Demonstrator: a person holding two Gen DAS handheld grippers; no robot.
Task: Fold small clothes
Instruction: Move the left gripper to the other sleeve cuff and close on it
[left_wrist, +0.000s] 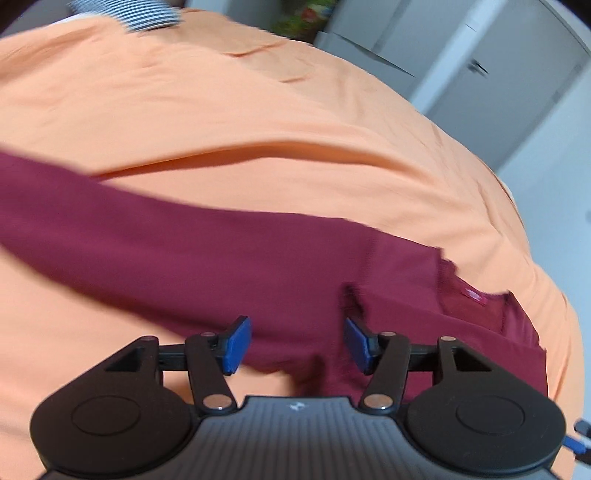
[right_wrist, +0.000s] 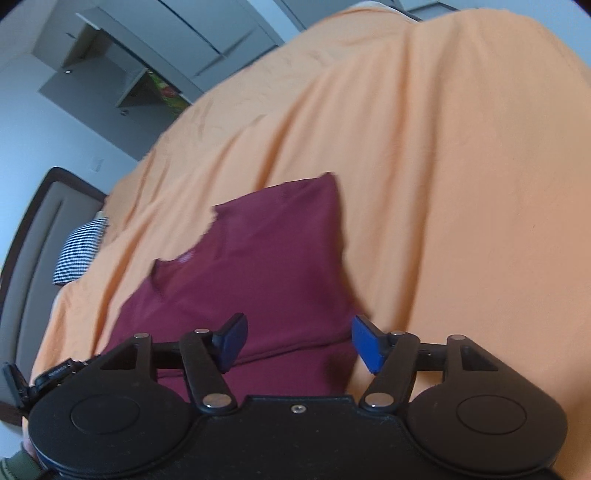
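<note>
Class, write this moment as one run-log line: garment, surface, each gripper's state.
garment: maroon shirt, lying loose | surface: orange sheet | left gripper: jaws open, over shirt | right gripper: jaws open, over shirt

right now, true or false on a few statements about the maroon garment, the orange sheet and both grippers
1. The maroon cotton garment lies on the orange bed sheet. True.
2. The left gripper is clamped on the garment. False: its jaws are open, gripping nothing.
3. The right gripper is open. True.
4. A green towel lies by the headboard. False: a black-and-white striped cloth lies there.
5. The garment is on a hanger. False: it lies on the sheet.
</note>
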